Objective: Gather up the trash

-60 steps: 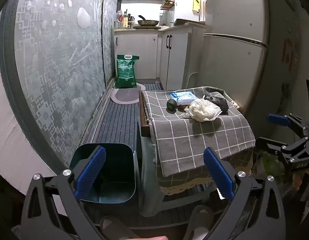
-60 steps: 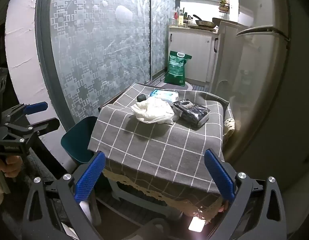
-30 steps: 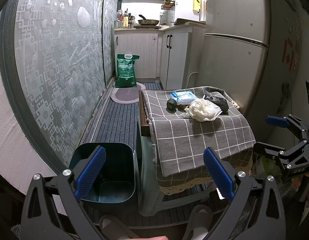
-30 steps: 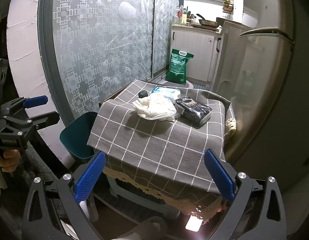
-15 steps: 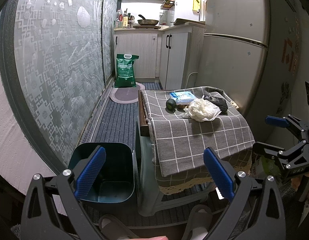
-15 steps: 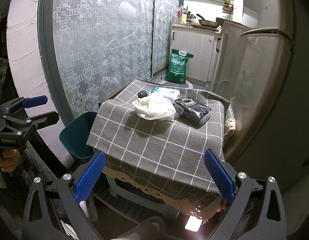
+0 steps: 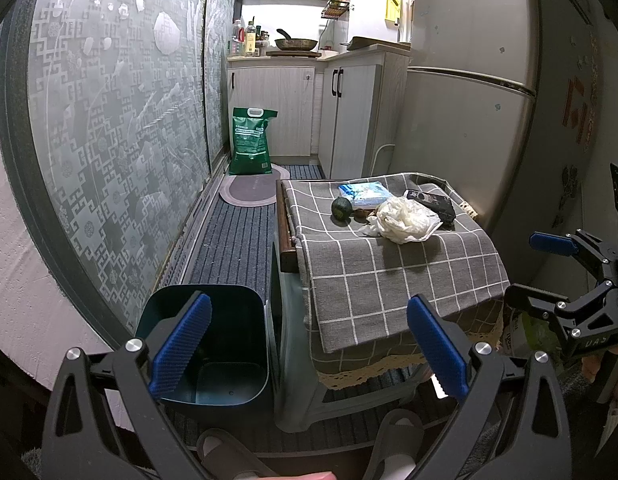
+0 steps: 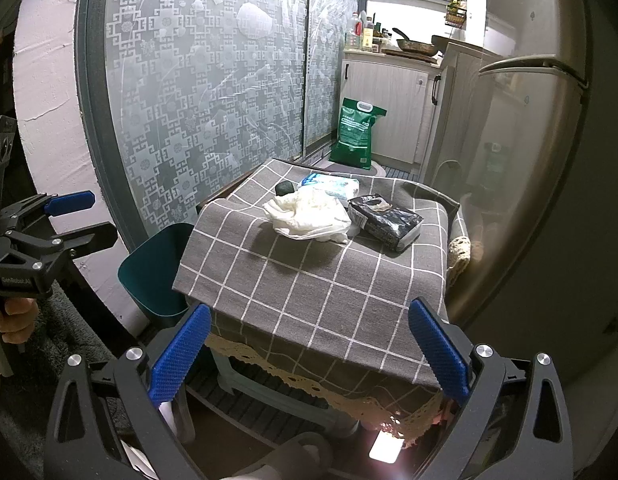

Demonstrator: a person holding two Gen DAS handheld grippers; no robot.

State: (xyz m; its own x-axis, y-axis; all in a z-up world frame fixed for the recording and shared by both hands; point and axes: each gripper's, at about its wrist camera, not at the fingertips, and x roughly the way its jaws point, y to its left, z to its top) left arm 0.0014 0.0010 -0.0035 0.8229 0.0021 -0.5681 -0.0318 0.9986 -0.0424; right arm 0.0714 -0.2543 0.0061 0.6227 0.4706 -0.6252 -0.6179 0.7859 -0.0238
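Change since the earlier frames: almost none — both views drifted very slightly, and nothing on the table shifted.

Left wrist view. Left gripper (image 7: pixel 307 346), jaws spread wide, nothing between them, held low over the floor. Teal bin (image 7: pixel 207 346) stood on the floor just beside the small table (image 7: pixel 389 276), under its grey checked cloth. On the cloth, at the far end: crumpled white plastic bag (image 7: pixel 407 220), dark round fruit (image 7: pixel 341 208), blue-white packet (image 7: pixel 364 191), black packet (image 7: pixel 433 202). Right gripper (image 7: pixel 549 268) appeared at the right edge, jaws apart and empty.

Right wrist view. Right gripper (image 8: pixel 307 346) wide open, empty, short of the table's near edge. The bin was half hidden behind the cloth here; its open inside showed only in the left view. The black packet's full shape showed only here.

Risk, as judged: pinching the thin bag could catch the loose cloth beneath — dragging the neighbouring items; the round fruit could roll off.
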